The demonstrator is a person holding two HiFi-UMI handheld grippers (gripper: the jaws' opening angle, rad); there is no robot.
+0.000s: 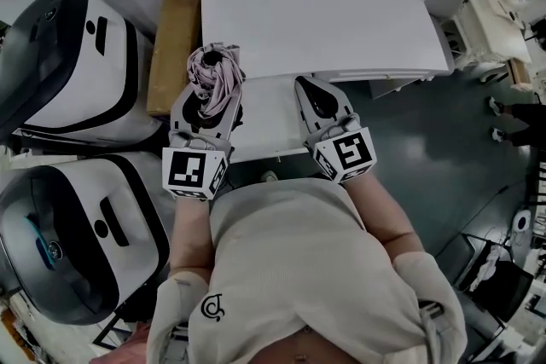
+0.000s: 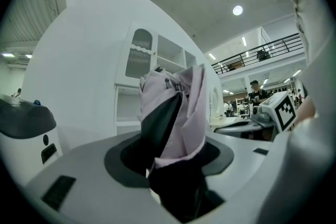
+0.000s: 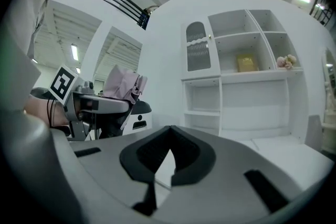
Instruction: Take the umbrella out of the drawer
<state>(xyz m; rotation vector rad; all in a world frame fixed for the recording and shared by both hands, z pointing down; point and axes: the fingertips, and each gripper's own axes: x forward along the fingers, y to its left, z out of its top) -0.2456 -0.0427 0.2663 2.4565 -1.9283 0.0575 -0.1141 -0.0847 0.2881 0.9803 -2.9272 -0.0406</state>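
Observation:
A folded pale pink umbrella (image 1: 213, 71) with a dark inner side stands up out of my left gripper (image 1: 209, 94), whose jaws are shut on its lower part. In the left gripper view the umbrella (image 2: 178, 107) fills the gap between the dark pads of the left gripper (image 2: 170, 160). It also shows in the right gripper view, as the pink umbrella (image 3: 123, 84) held above the left gripper (image 3: 100, 105). My right gripper (image 1: 317, 94) hangs beside it with nothing in it. Its dark pads (image 3: 184, 157) meet at their tips. Both grippers are over a white drawer (image 1: 264, 128) that juts out from the white desk (image 1: 316, 21).
Two large white-and-black machines (image 1: 68, 64) (image 1: 68, 234) stand at the left, with a brown box (image 1: 175, 43) between them and the desk. A white shelf cabinet (image 3: 247, 76) rises behind the desk. Dark floor and a person's feet (image 1: 496, 119) lie at the right.

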